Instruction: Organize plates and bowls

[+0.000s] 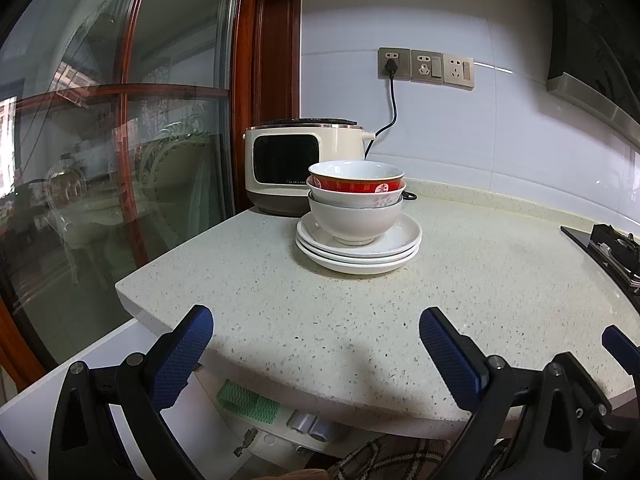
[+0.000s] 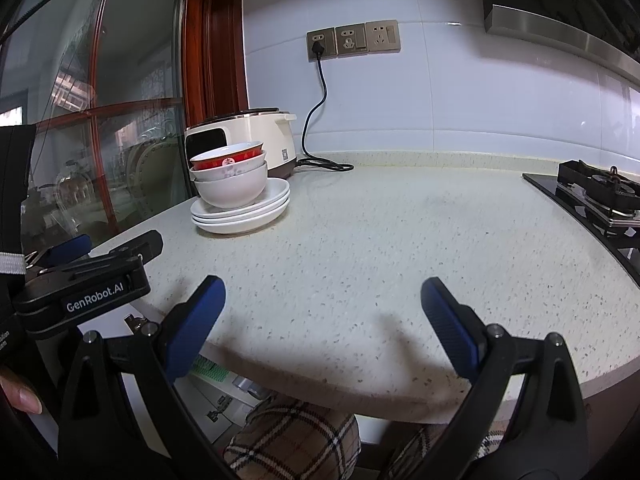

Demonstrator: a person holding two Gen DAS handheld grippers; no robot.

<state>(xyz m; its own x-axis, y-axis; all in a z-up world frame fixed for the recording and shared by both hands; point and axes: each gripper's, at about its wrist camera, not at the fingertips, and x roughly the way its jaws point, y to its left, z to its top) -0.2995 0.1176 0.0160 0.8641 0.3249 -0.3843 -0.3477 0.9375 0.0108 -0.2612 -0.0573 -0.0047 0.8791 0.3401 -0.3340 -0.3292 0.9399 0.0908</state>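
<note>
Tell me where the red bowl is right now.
The red bowl sits on top of the nested white bowls, on the stacked plates at the counter's far left, just in front of the rice cooker.

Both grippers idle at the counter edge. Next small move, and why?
Probably advance the left gripper, open and empty, toward the red bowl topping the bowl stack on the plates. It faces them squarely; the right gripper sees them off to its left.
</note>
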